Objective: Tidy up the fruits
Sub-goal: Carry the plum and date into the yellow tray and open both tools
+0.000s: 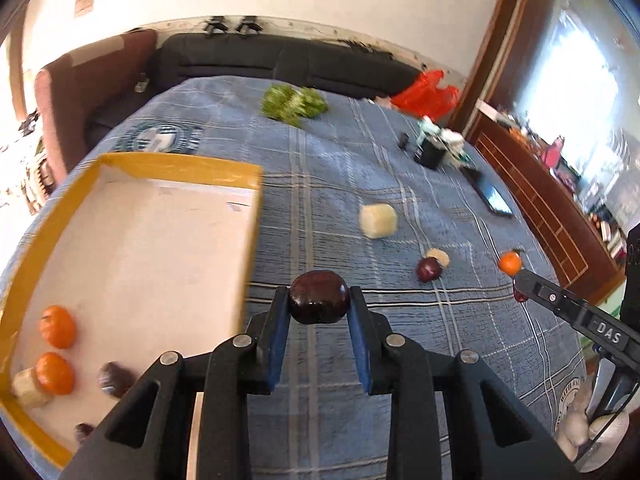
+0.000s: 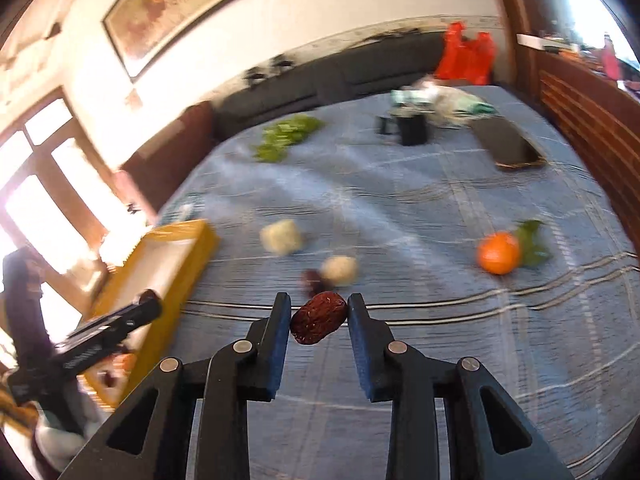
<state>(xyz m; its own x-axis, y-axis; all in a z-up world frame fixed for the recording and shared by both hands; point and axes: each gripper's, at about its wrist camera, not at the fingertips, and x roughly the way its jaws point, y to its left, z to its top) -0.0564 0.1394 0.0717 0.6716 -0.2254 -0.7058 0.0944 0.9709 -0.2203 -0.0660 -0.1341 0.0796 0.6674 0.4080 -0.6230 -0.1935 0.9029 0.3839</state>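
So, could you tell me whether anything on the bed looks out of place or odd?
Mostly unsorted leftovers: an orange, two pale pieces and a dark fruit lie loose on the bedspread, outside the yellow tray. Nothing looks spilled or damaged.

**Blue plaid, yellow box, dark fruit**

The bedspread (image 1: 320,184) was blue with pale and dark plaid lines. On it the box (image 1: 180,166) showed yellow walls and a white floor, with two orange tangerines (image 1: 58,326) inside. Beside the box, the left gripper (image 1: 319,308) had black arms and blue pads around a glossy dark maroon fruit (image 1: 319,297). The right gripper (image 2: 319,316), black with blue pads too, carried a wrinkled reddish-brown date (image 2: 318,318). Far from the box lay an orange tangerine (image 2: 498,252) with green leaves.
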